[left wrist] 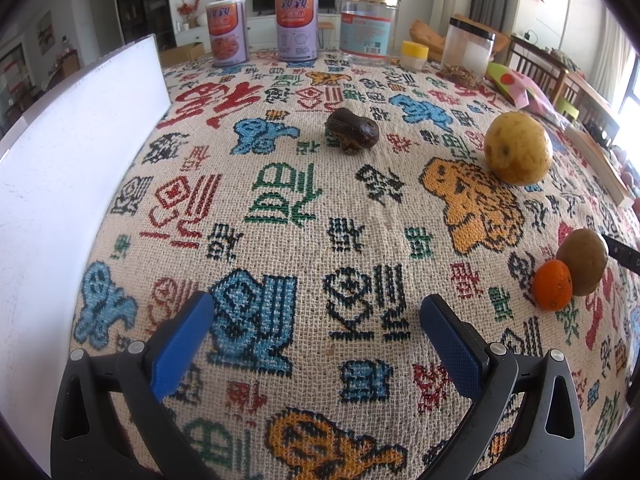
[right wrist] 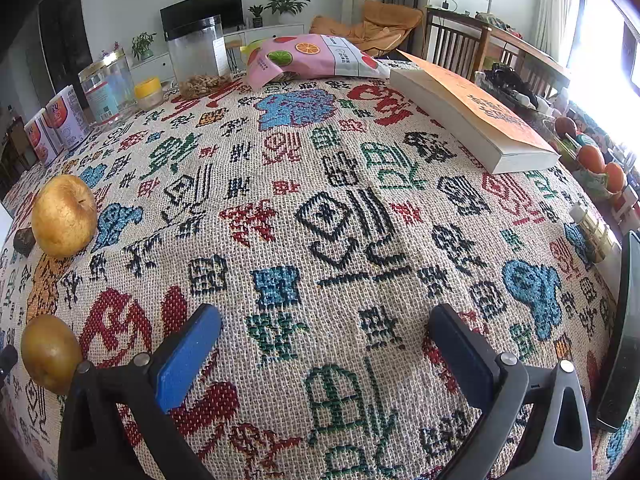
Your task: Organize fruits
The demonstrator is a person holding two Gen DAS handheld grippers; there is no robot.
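In the left wrist view a dark wrinkled fruit (left wrist: 352,130) lies mid-table, a yellow pear (left wrist: 518,148) to its right, and a small orange (left wrist: 553,285) touches a brown kiwi-like fruit (left wrist: 582,267) at the right edge. My left gripper (left wrist: 316,320) hovers open over bare cloth, well short of them. In the right wrist view the yellow pear (right wrist: 64,216) and the brown fruit (right wrist: 51,353) sit at the far left, with the dark fruit (right wrist: 24,242) half hidden behind the pear. My right gripper (right wrist: 326,336) is open with nothing in it.
A white board (left wrist: 68,168) stands along the table's left. Two cans (left wrist: 296,26), a glass jar (left wrist: 366,24), a small yellow-lidded jar (left wrist: 415,55) and a black-lidded canister (right wrist: 198,56) line the far edge. A pink snack bag (right wrist: 308,58) and a book (right wrist: 472,116) lie far right.
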